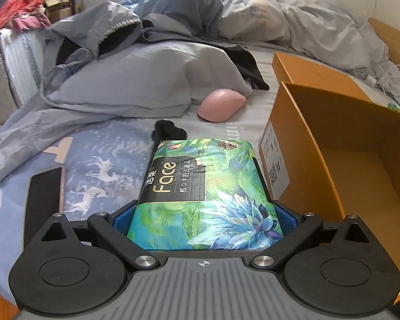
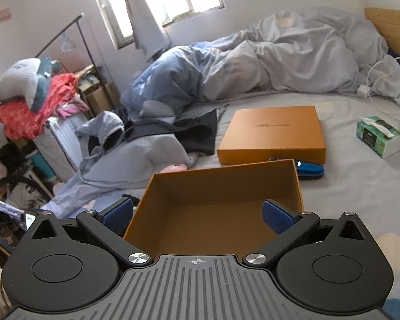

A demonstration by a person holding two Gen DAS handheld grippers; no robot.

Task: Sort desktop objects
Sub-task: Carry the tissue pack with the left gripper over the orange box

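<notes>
L claw (image 1: 204, 213) grips tissue pack (image 1: 205, 192); orange box (image 2: 218, 213) empty.

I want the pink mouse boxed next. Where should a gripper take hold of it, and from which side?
Grip the pink mouse across its narrow width, coming down from above. It lies flat on the bed sheet with its domed back up. The pillow crowds its far side, so a level approach looks harder.

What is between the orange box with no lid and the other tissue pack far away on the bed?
In the right wrist view, a blue case lies between the open orange box and the opened tissue pack, beside the orange lid; the rest is bare sheet.
</notes>
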